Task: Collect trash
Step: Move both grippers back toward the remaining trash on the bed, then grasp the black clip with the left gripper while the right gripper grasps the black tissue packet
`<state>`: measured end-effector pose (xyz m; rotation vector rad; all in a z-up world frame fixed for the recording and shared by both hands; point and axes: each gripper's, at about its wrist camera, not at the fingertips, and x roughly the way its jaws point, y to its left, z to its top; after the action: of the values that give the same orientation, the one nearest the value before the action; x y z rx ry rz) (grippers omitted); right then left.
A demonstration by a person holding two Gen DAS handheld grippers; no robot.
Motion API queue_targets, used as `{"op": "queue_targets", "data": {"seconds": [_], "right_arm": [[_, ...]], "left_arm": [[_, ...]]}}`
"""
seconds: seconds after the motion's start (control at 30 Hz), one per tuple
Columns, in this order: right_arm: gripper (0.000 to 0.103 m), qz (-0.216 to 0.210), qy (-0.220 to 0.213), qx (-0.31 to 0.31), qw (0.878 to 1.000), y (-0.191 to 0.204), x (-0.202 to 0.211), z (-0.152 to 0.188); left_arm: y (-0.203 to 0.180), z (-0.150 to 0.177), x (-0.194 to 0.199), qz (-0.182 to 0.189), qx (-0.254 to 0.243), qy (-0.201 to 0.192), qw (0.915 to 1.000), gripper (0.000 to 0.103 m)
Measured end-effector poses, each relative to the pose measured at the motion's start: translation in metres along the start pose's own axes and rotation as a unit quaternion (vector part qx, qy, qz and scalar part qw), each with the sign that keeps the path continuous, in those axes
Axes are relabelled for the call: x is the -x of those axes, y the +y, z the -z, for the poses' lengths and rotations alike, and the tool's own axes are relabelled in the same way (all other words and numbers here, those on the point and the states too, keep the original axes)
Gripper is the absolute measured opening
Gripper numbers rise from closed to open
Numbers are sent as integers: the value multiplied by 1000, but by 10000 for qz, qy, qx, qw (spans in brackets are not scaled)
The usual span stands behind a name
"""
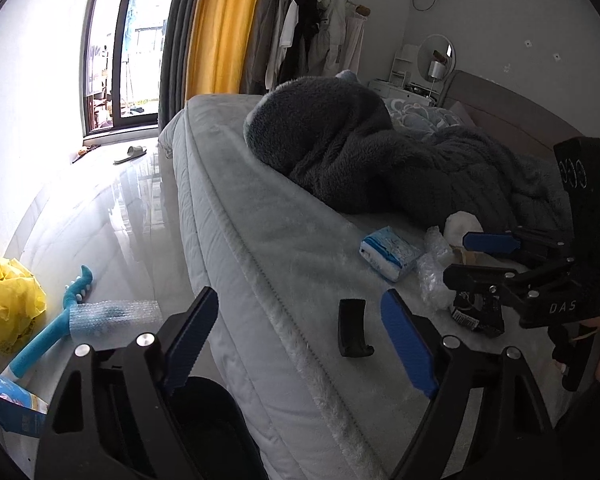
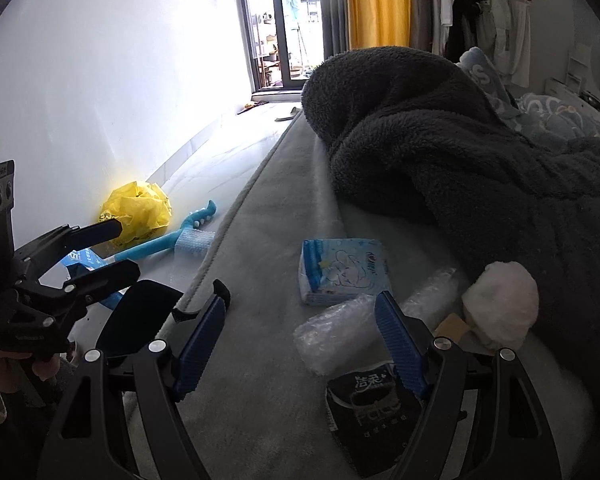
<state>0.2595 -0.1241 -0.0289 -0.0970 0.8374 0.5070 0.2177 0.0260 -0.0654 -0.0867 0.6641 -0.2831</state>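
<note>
The right gripper (image 2: 300, 344) is held with fingers spread wide over the clear plastic wrap (image 2: 332, 332) on the bed (image 2: 260, 420); nothing is pinched; the left gripper (image 1: 300, 344) is spread too; the slippery wrap could be missed, or the black packet (image 2: 374, 412) grabbed instead.

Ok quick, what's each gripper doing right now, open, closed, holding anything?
Left gripper: open, holding nothing, over the bed's edge.
Right gripper: open, holding nothing, above the clear plastic wrap and black packet.
</note>
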Motion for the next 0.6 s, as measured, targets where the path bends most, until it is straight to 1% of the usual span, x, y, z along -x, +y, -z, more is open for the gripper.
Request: {"op": "queue_targets", "data": {"seconds": [0.03, 0.17, 0.33, 0.37, 0.4, 0.47, 0.6], "right_arm": [[78, -36, 3, -7, 10000, -2, 1, 2], [78, -264, 10, -33, 9996, -11, 4, 6], [78, -486, 5, 22, 9988, -18, 11, 15], [77, -496, 20, 40, 9988, -19, 12, 17], [73, -514, 64, 59, 9986, -20, 12, 20], [69, -521, 146, 79, 9985, -24, 11, 26], [68, -503, 264, 59, 9984, -34, 10, 38]], "left_arm": [[-2, 2, -5, 13, -4, 64, 10000, 80], [-8, 9, -20, 68, -28, 237, 9997, 76], [-13, 11, -33, 197, 154, 338, 9991, 71], [-14, 11, -36, 216, 186, 350, 9990, 70], [-16, 11, -39, 237, 218, 371, 9988, 67], [-19, 12, -43, 247, 233, 411, 9986, 65], [-26, 14, -53, 158, 184, 536, 9983, 56]]}}
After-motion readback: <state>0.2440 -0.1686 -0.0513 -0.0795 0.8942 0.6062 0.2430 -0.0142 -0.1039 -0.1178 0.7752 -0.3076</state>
